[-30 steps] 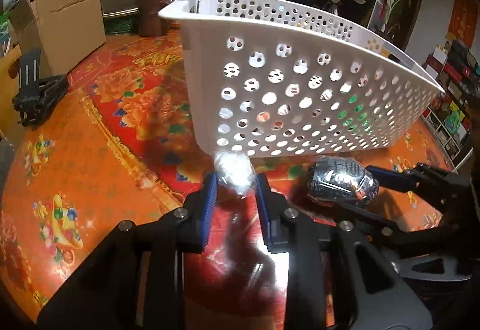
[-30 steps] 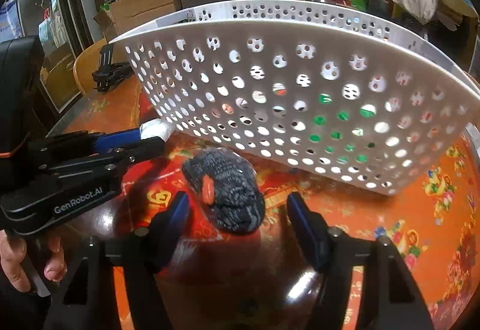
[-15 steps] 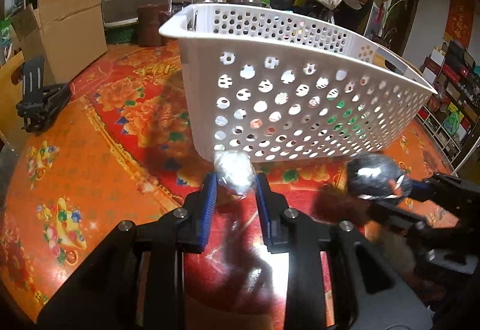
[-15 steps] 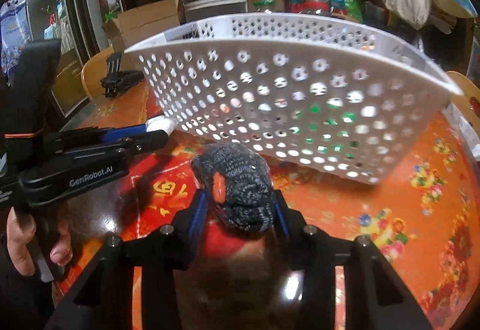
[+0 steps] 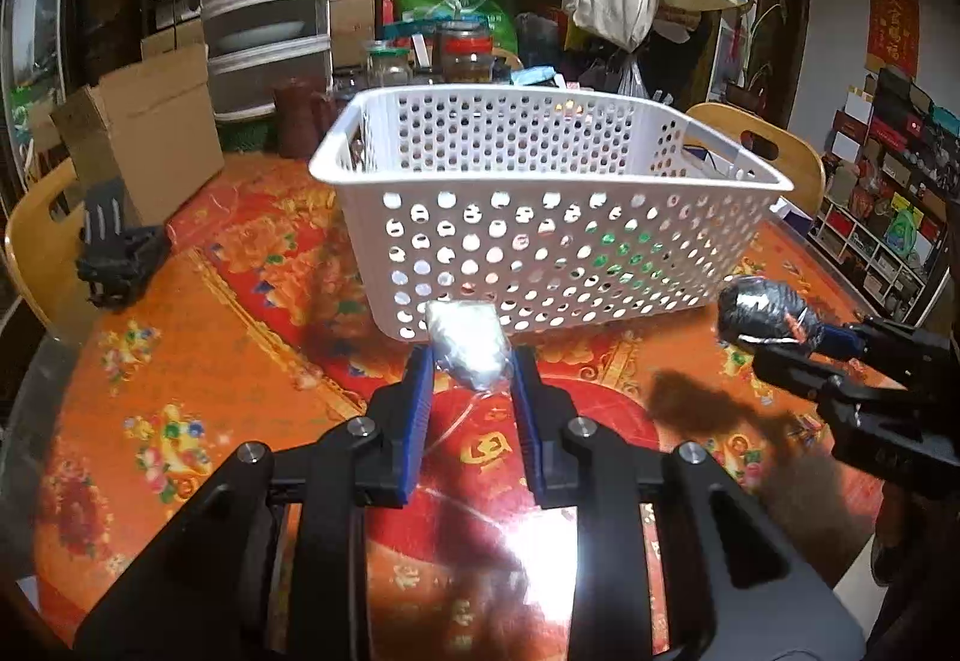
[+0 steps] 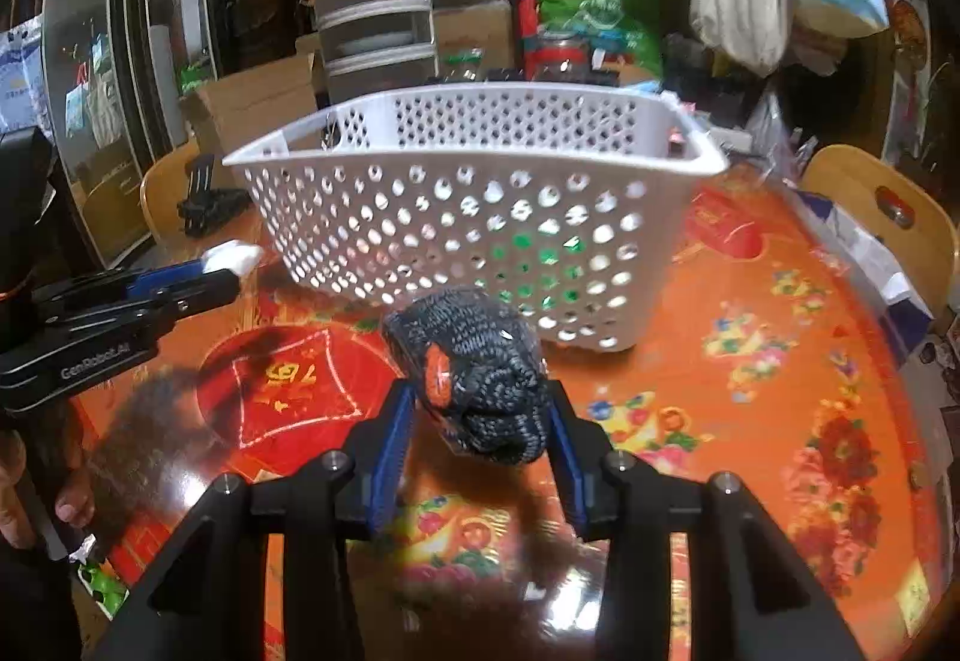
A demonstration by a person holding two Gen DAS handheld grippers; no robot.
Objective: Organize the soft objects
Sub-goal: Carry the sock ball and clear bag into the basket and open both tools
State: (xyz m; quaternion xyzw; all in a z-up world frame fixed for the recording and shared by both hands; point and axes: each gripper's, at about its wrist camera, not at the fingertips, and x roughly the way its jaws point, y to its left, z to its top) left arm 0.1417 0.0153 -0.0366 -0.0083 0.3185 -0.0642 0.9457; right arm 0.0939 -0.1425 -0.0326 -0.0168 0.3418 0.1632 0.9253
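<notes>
My left gripper [image 5: 468,361] is shut on a small white wrapped soft bundle [image 5: 467,340], held above the table in front of the white perforated basket [image 5: 540,169]. My right gripper [image 6: 480,403] is shut on a dark grey knitted roll with an orange spot [image 6: 474,373], also lifted, near the basket's front wall [image 6: 468,217]. In the left wrist view the right gripper [image 5: 840,343] holds the dark roll [image 5: 762,310] at the right. In the right wrist view the left gripper [image 6: 198,280] shows at the left with the white bundle [image 6: 234,256].
The table has a glossy orange-red flowered cover [image 5: 210,337]. A black clamp-like tool [image 5: 114,256] lies at the left edge. A cardboard box [image 5: 150,132], stacked drawers [image 5: 264,12], jars and bags stand behind the basket. Wooden chairs [image 6: 882,223] surround the table.
My right gripper closed on the dark knitted roll and lifted it off the table. Both grippers rose and drew back, so the basket looks lower and farther.
</notes>
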